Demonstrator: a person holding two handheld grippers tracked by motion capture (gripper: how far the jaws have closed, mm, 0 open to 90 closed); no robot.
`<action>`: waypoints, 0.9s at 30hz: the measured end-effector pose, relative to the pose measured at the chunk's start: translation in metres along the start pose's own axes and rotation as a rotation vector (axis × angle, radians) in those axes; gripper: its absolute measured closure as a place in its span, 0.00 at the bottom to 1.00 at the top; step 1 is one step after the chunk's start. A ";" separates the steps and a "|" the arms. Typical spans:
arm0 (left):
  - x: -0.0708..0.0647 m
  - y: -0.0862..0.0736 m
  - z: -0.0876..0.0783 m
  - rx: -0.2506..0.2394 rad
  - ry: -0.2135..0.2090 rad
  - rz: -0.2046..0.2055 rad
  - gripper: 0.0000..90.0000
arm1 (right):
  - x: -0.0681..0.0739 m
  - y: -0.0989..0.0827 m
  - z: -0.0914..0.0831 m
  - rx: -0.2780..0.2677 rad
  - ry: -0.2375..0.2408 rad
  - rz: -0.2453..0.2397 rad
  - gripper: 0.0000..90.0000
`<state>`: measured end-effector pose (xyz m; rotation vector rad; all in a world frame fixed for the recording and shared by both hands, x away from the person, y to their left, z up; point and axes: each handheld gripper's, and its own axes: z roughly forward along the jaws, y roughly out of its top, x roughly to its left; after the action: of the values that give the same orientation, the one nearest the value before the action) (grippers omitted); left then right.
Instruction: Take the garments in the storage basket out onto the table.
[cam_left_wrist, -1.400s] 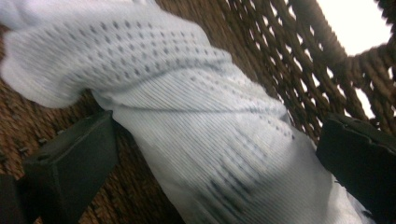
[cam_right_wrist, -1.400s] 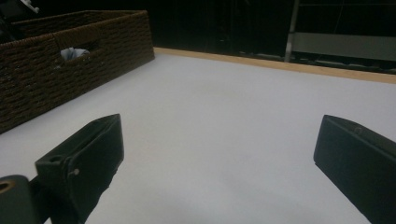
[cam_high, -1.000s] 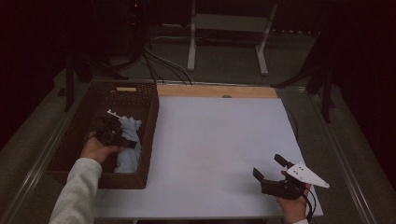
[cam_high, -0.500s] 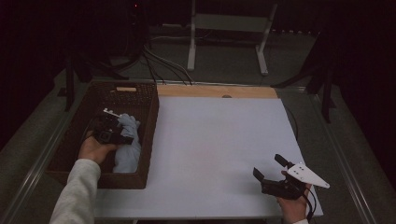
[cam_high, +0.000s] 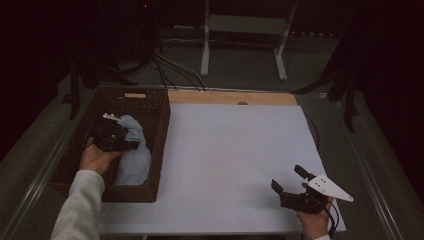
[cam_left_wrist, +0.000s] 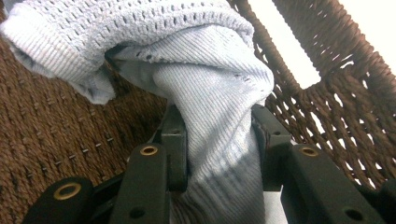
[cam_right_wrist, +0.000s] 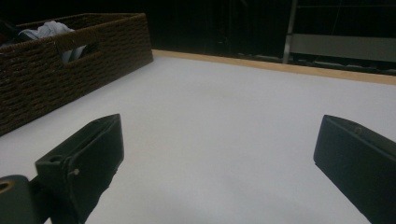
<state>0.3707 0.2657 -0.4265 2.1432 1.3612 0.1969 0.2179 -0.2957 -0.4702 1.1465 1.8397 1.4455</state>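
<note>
At the left edge of the desk (cam_high: 230, 165), which wears a pale, smooth cover with a strip of bare wood along its far edge, stands a dark brown wicker basket (cam_high: 159, 145). It fills most of that side from the far corner toward the near one. Inside it lies a pale blue knitted cloth (cam_high: 134, 160), heaped against the basket's right wall. The left tongs (cam_high: 111, 135) reach down into the basket from the person's left hand (cam_high: 97, 159), a light sleeve trailing behind. Seen from the left gripper view, the jaws have just been closing and now clamp a ribbed fold of the cloth (cam_left_wrist: 219, 140) between them, the fabric bunched and drawn up off the woven floor, close to the wicker wall (cam_left_wrist: 336, 93).

The middle of the desk is bare cover. Near its right near corner the right tongs (cam_high: 291, 184) hover low over the surface with jaws wide apart and nothing between them, a grey three-cornered plate on top. The right gripper view looks across the cover toward the basket (cam_right_wrist: 56, 70).

Beyond the far edge the room is dark, with cables (cam_high: 170, 70) on the floor and a pale metal stand (cam_high: 245, 30).
</note>
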 end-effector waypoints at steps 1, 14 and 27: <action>0.000 0.000 0.000 0.000 0.000 0.000 0.71 | 0.000 0.000 0.000 0.000 0.000 0.000 0.02; 0.001 0.001 -0.013 -0.048 0.013 0.010 0.72 | 0.000 0.000 0.000 -0.001 0.001 -0.001 0.02; 0.002 0.004 -0.026 -0.102 0.030 0.016 0.72 | 0.000 -0.001 0.001 0.001 0.000 0.000 0.02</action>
<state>0.3641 0.2765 -0.4030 2.0749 1.3226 0.2999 0.2185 -0.2952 -0.4710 1.1471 1.8406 1.4448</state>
